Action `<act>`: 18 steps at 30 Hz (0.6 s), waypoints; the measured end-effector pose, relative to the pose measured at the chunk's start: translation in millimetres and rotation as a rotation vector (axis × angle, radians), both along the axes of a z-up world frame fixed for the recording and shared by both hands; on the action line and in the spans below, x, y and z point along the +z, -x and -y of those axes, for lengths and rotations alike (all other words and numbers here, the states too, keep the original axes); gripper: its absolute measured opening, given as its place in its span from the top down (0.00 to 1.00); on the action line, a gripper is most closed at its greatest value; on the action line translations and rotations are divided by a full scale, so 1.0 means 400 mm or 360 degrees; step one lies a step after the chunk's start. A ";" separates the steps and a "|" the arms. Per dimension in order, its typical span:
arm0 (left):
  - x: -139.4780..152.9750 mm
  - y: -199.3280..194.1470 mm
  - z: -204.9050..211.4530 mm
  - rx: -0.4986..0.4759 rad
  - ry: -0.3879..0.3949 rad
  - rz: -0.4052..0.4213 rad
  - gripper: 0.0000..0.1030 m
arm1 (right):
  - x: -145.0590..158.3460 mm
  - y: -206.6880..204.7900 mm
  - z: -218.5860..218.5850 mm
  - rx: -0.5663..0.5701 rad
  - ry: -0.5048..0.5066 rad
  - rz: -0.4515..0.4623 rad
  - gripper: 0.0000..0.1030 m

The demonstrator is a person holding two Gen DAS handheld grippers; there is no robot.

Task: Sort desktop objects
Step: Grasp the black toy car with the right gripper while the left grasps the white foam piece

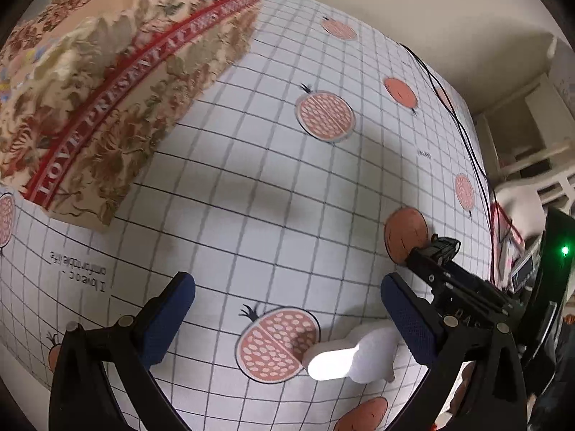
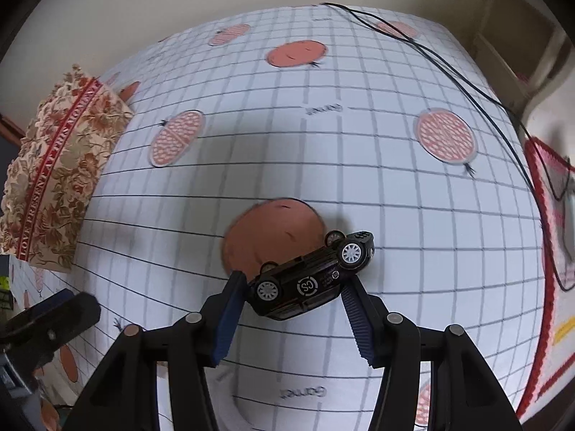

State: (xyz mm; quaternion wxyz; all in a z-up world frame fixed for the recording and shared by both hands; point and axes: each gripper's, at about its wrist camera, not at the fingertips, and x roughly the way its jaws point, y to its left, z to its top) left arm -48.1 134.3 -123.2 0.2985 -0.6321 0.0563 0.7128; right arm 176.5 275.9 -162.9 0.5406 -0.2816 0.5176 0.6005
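Observation:
My right gripper is shut on a black toy car, held tilted on its side above the grid tablecloth. The car also shows in the left wrist view, at the tip of the right gripper's fingers. My left gripper is open and empty, low over the cloth. A white plush-like object lies on the cloth near its right finger. A floral fabric box with a red band stands at the upper left; it also shows in the right wrist view.
A black cable runs across the far right of the table. A red-edged mat lies at the right edge. White shelving stands beyond the table's right side. The left gripper shows at lower left in the right wrist view.

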 end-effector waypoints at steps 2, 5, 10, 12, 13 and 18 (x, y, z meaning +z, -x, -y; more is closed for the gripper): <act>-0.004 -0.012 -0.007 -0.0045 -0.0003 0.0017 0.00 | -0.005 -0.020 0.005 -0.0033 0.0016 -0.0018 0.44; -0.011 -0.036 -0.021 -0.0117 -0.0001 0.0041 0.00 | -0.012 -0.047 0.011 -0.0076 0.0035 -0.0021 0.44; -0.020 -0.083 -0.040 -0.0211 -0.0003 0.0082 0.00 | -0.016 -0.083 0.033 -0.0125 0.0035 -0.0033 0.44; -0.026 -0.102 -0.044 -0.0224 0.0012 0.0077 0.00 | -0.020 -0.102 0.039 -0.0169 0.0038 -0.0057 0.44; -0.029 -0.111 -0.046 -0.0230 0.0019 0.0079 0.00 | -0.023 -0.110 0.041 -0.0188 0.0043 -0.0069 0.44; -0.044 -0.153 -0.060 -0.0233 0.0021 0.0114 0.00 | -0.031 -0.125 0.050 -0.0220 0.0057 -0.0098 0.44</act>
